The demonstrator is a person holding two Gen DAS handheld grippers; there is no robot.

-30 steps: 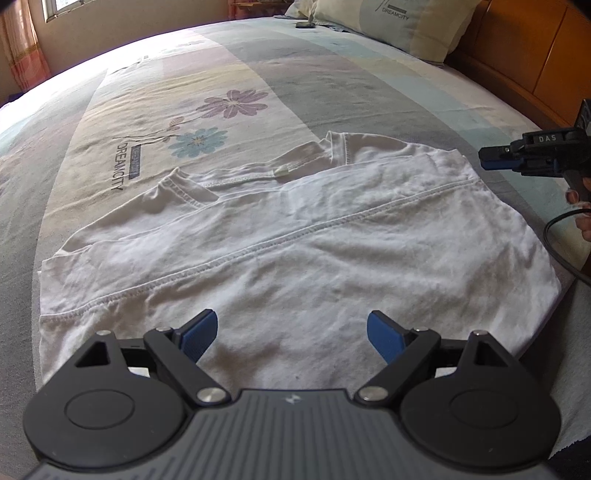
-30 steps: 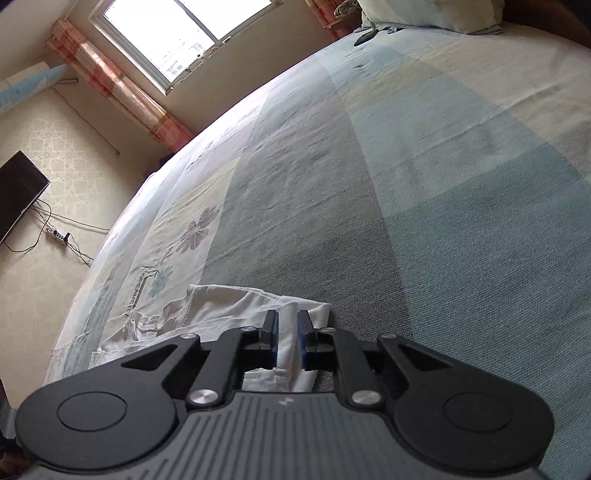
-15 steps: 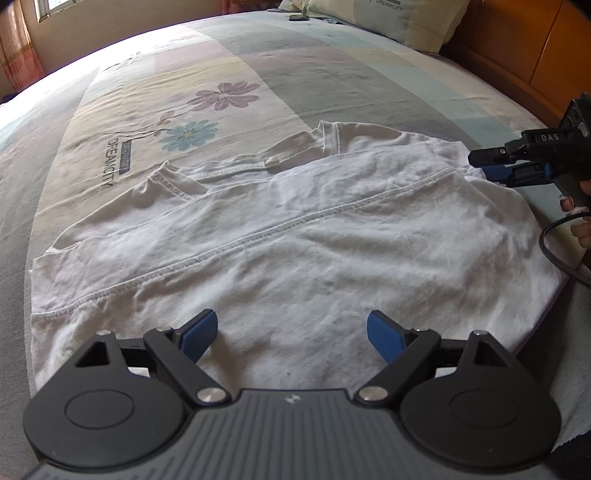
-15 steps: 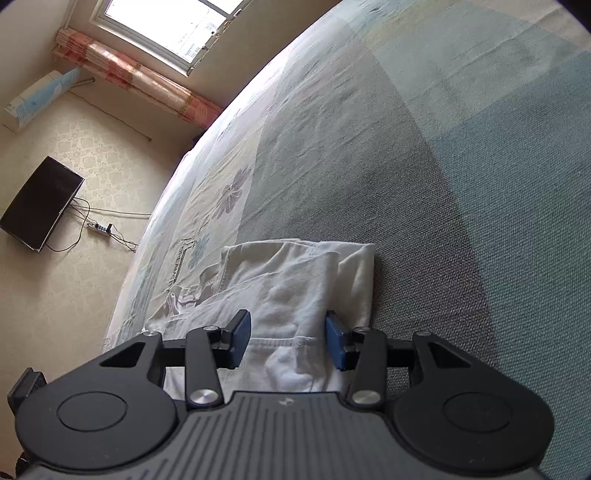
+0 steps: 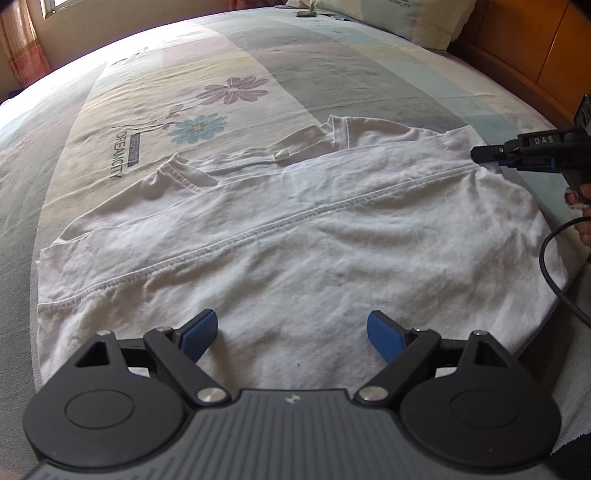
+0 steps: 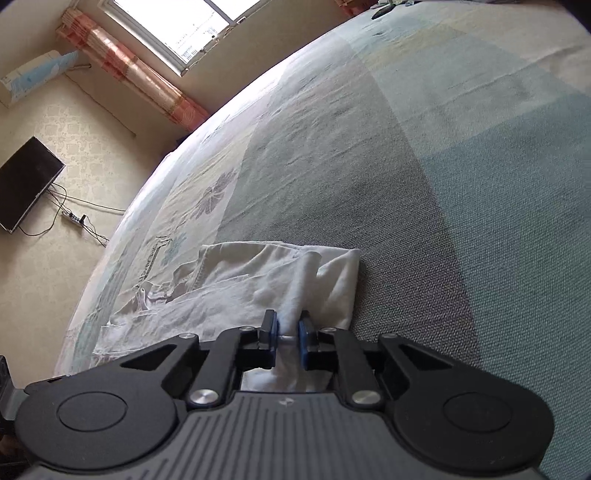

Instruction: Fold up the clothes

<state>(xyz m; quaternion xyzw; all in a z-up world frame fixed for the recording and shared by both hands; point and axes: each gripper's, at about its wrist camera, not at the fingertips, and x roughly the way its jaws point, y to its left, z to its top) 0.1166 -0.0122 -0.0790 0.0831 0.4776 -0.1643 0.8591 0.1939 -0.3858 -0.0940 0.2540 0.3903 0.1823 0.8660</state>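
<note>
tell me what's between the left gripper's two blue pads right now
Only flat white shirt cloth. In the left wrist view the left gripper stands wide open above it, pads gripping nothing.

The T-shirt is spread flat on the bed. A pillow lies behind it by the headboard. A television is mounted left of the bed.

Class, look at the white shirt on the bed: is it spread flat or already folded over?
Partly folded: the shirt has its lower half turned up, the hem seam running across its middle.
</note>
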